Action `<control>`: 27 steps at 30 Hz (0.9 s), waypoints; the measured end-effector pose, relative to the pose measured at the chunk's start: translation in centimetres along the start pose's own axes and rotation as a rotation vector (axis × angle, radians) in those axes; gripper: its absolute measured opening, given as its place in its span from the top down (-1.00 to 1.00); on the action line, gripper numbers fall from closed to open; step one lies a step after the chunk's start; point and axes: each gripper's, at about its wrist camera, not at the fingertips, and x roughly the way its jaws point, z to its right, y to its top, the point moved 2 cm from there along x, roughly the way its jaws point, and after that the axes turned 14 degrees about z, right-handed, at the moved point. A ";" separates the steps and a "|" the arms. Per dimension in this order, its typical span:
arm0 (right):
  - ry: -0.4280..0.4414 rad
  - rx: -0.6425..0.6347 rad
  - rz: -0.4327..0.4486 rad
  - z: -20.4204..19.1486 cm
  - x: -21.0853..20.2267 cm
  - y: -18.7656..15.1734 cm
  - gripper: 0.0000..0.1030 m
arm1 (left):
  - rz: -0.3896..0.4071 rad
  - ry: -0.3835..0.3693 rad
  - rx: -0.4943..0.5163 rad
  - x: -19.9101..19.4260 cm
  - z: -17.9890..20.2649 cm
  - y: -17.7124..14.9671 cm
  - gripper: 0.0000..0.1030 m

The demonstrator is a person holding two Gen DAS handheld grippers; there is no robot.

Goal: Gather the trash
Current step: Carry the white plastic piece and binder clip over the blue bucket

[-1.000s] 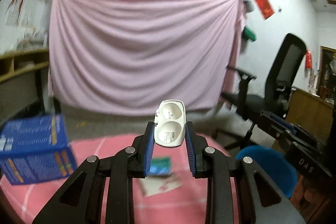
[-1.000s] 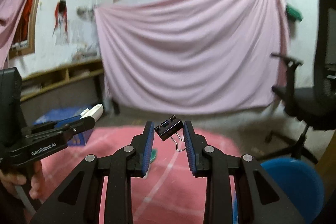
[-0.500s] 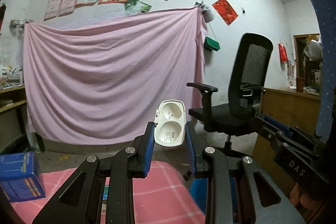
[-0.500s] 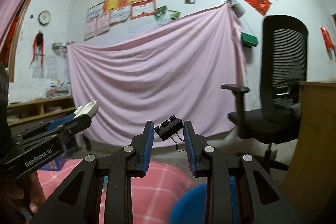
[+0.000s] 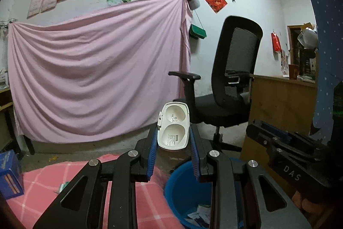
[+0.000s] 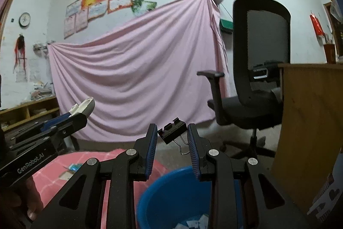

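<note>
My left gripper (image 5: 172, 138) is shut on a white plastic two-cup case (image 5: 174, 126), held upright in the air. It also shows from the side in the right wrist view (image 6: 84, 107). My right gripper (image 6: 172, 135) is shut on a black binder clip (image 6: 171, 130) with wire handles hanging down. A blue trash bucket (image 5: 188, 190) with paper scraps inside sits below and a little right of the left gripper. In the right wrist view the bucket (image 6: 171, 196) lies directly below the fingers.
A pink checked tablecloth (image 5: 42, 186) covers the table at lower left, with scraps (image 6: 72, 167) on it. A blue box (image 5: 8, 173) stands at its left edge. A black office chair (image 5: 227, 87) and a wooden desk (image 6: 310, 121) stand right of the bucket.
Both grippers have swung right from above the table to over the blue bucket, still holding the case and the clip. The chair and desk came into view.
</note>
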 end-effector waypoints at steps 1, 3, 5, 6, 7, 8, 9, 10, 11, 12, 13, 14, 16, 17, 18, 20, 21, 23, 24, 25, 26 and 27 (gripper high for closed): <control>-0.006 0.003 -0.012 0.3 0.1 -0.2 0.49 | -0.009 -0.004 -0.003 0.3 0.2 -0.3 0.53; -0.017 0.005 -0.037 0.9 0.2 -0.6 0.49 | -0.024 -0.010 -0.009 0.7 0.6 -0.7 0.53; -0.026 0.008 -0.061 1.4 0.3 -1.0 0.49 | -0.045 -0.017 -0.014 1.4 1.0 -1.1 0.53; -0.030 0.011 -0.070 1.6 0.4 -1.2 0.49 | -0.053 -0.020 -0.017 1.5 1.1 -1.4 0.53; -0.033 0.012 -0.078 1.7 0.4 -1.3 0.49 | -0.060 -0.024 -0.019 1.7 1.1 -1.5 0.53; -0.038 0.012 -0.086 2.0 0.4 -1.5 0.49 | -0.073 -0.029 -0.022 2.1 1.2 -1.7 0.53; -0.042 0.014 -0.091 2.2 0.4 -1.6 0.49 | -0.083 -0.033 -0.025 2.2 1.3 -1.9 0.53; -0.045 0.016 -0.095 2.4 0.5 -1.7 0.49 | -0.094 -0.038 -0.029 2.6 1.4 -2.1 0.53; -0.047 0.021 -0.104 2.6 0.5 -1.8 0.49 | -0.107 -0.044 -0.032 2.8 1.5 -2.3 0.53; -0.049 0.024 -0.110 2.8 0.5 -1.9 0.49 | -0.116 -0.047 -0.035 2.8 1.6 -2.5 0.53; -0.052 0.027 -0.119 3.0 0.6 -2.1 0.49 | -0.135 -0.055 -0.044 3.3 1.7 -2.7 0.53; -0.055 0.029 -0.130 3.2 0.7 -2.2 0.48 | -0.151 -0.061 -0.052 3.6 1.7 -2.9 0.53; -0.059 0.036 -0.147 3.5 0.9 -2.6 0.48 | -0.183 -0.071 -0.065 4.0 1.8 -3.3 0.53; -0.060 0.040 -0.159 3.7 1.0 -2.7 0.48 | -0.198 -0.076 -0.071 4.3 1.8 -3.5 0.53; -0.061 0.042 -0.167 3.8 1.0 -2.8 0.48 | -0.214 -0.082 -0.076 4.5 1.8 -3.6 0.53; -0.063 0.049 -0.188 4.0 1.2 -3.2 0.48 | -0.241 -0.089 -0.082 4.8 1.9 -4.0 0.53; -0.062 0.053 -0.195 4.0 1.3 -3.3 0.48 | -0.256 -0.091 -0.086 5.1 1.9 -4.2 0.53; -0.065 0.058 -0.216 4.1 1.5 -3.5 0.48 | -0.280 -0.094 -0.091 5.5 1.9 -4.5 0.53; -0.066 0.058 -0.223 4.2 1.5 -3.6 0.48 | -0.288 -0.094 -0.093 5.5 1.9 -4.8 0.53; -0.066 0.059 -0.229 4.2 1.7 -3.6 0.48 | -0.303 -0.096 -0.098 5.7 1.9 -4.9 0.53; -0.066 0.061 -0.238 4.3 1.7 -3.7 0.48 | -0.313 -0.098 -0.102 5.8 1.8 -5.0 0.53; -0.066 0.062 -0.242 4.3 1.8 -3.8 0.48 | -0.320 -0.098 -0.104 5.9 1.8 -5.2 0.53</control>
